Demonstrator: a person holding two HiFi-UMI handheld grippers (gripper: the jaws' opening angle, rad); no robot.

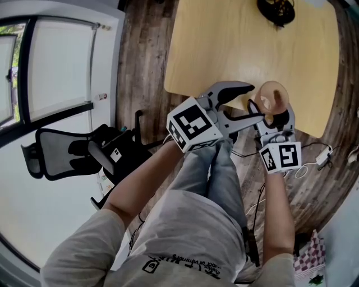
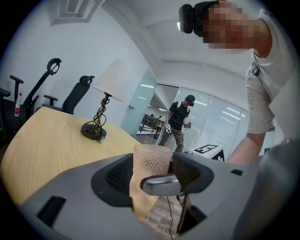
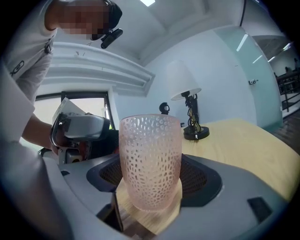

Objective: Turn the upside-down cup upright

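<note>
A frosted, dimpled pink cup (image 1: pixel 273 100) stands rim up at the near corner of the wooden table (image 1: pixel 224 45). My right gripper (image 1: pixel 272 115) is shut on it: in the right gripper view the cup (image 3: pixel 150 159) fills the gap between both black pads, over the table's corner. My left gripper (image 1: pixel 258 102) is open just left of the cup. In the left gripper view the cup (image 2: pixel 151 161) shows ahead between the spread jaws, clear of both pads, with one fingertip (image 2: pixel 161 183) of the right gripper crossing in front of it.
A black-based lamp (image 1: pixel 276 10) stands at the table's far side. A black office chair (image 1: pixel 67 151) is on the floor to the left. Cables and a white plug (image 1: pixel 322 157) lie on the floor at the right. Another person (image 2: pixel 178 122) stands far off.
</note>
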